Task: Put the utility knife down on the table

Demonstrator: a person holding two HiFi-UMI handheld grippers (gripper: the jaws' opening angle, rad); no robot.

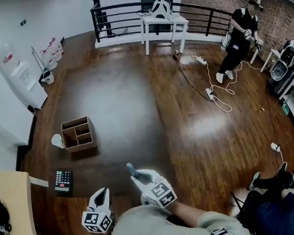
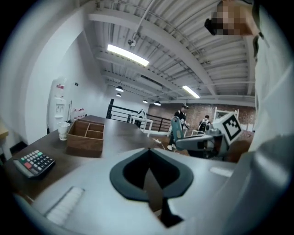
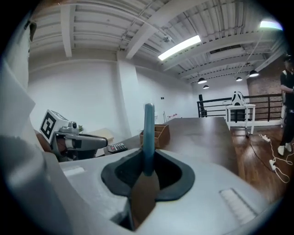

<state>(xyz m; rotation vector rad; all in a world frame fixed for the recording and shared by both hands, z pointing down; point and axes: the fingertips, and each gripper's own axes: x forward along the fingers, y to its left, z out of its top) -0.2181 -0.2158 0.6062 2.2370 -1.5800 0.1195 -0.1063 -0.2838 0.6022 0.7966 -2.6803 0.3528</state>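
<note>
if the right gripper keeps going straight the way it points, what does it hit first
Probably the wooden divided box: it sits just behind the blue utility knife clamped in the right gripper, with only bare table before it. Depth is hard to judge, so it might pass alongside.

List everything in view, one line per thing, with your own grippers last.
table: one, dark brown, middle of the head view
wooden box: one, light brown, divided into compartments, on the table's left part
paper cup: one, white, just left of the box
calculator: one, black, on the table's near left edge
utility knife: one, blue, held above the table
water dispenser: one, white, by the left wall
power strips: at least two, white, on the floor right of the table
standing person: one, dressed in black, far right
left gripper: one, grey-white, jaws together, empty
right gripper: one, grey-white, jaws shut on the knife
</note>
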